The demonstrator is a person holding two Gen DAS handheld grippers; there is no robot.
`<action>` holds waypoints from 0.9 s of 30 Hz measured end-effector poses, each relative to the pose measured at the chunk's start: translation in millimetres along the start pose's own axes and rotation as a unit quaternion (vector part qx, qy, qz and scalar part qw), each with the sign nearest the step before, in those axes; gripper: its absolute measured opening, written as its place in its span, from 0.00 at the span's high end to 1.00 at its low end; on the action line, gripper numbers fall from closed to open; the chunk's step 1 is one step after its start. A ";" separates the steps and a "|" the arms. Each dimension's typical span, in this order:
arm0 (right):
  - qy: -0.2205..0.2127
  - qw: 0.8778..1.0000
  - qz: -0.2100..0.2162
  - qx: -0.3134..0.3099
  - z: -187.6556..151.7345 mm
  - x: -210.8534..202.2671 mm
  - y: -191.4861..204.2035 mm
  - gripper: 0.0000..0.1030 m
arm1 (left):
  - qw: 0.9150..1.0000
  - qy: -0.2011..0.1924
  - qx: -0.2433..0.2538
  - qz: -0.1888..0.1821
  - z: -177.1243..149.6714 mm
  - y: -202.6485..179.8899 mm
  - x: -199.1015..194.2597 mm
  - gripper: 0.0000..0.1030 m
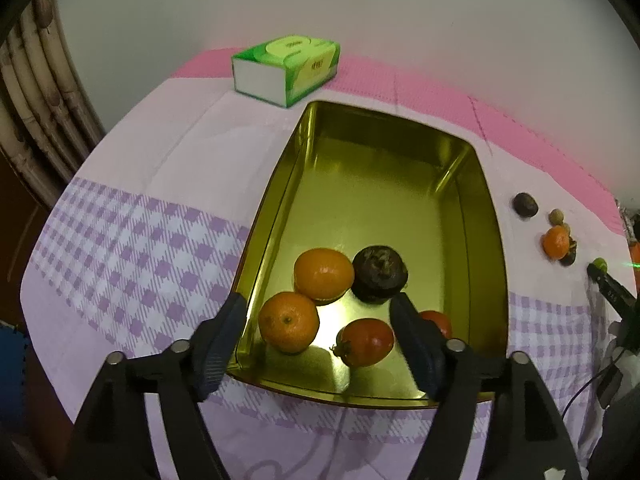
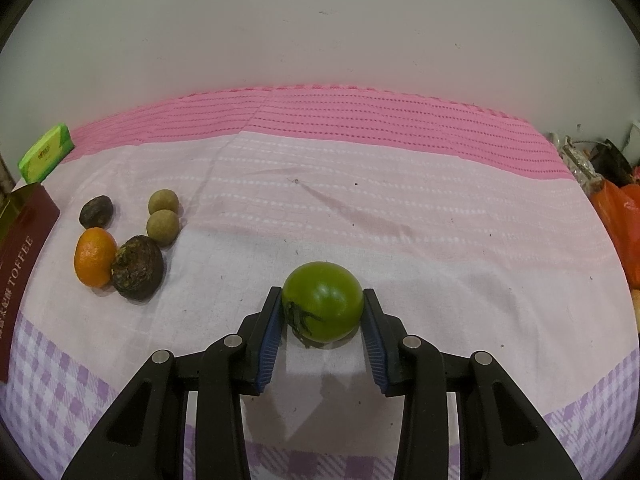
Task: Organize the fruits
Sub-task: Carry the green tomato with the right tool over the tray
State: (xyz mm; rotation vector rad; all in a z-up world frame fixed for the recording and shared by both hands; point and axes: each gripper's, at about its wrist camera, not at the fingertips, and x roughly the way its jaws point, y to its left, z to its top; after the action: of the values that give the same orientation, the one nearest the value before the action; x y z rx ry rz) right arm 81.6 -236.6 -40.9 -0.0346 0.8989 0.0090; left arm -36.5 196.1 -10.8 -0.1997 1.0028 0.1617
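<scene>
Right wrist view shows the right gripper point(image 2: 323, 312) pinching a green tomato point(image 2: 322, 300) low over the cloth point(image 2: 360, 208), its fingers point(image 2: 272, 328) pressed to both sides; the fruit is smooth and round, so I judge it could squirt out or bruise if squeezed harder during a lift. Over at the gold tin point(image 1: 486, 240), the left gripper point(image 1: 316, 320) is spread empty, angled down above two oranges point(image 1: 289, 322), a red tomato point(image 1: 366, 342) and a dark fruit point(image 1: 379, 274), and dropping lower could knock them.
</scene>
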 end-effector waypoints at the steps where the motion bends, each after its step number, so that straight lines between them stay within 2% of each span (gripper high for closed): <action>1: 0.001 1.000 -0.001 0.001 0.0 -0.2 -0.7 0.62 | 1.000 -0.003 0.001 0.001 0.5 -0.7 -0.8 0.29; 11: 0.005 1.000 -0.005 0.001 1.1 -6.8 2.6 0.63 | 1.000 -0.013 -0.003 -0.002 3.6 -0.6 -3.9 0.27; 15: -0.001 1.000 0.003 -0.011 4.3 -17.6 14.0 0.63 | 1.000 -0.021 -0.001 0.000 3.6 -1.2 -7.5 0.23; 17: -0.007 1.000 0.015 -0.019 6.0 -26.3 25.1 0.63 | 1.000 -0.024 0.001 0.002 2.8 -1.4 -9.2 0.18; 27: -0.036 0.991 0.098 -0.085 11.9 -72.5 107.6 0.63 | 0.999 -0.049 -0.013 0.007 4.7 3.1 -21.8 0.15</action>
State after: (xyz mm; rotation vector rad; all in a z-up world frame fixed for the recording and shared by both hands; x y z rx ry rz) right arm 43.4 -128.1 20.4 -0.1035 0.8246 0.2687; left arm -44.9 199.2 9.8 -0.2073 0.9052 0.1949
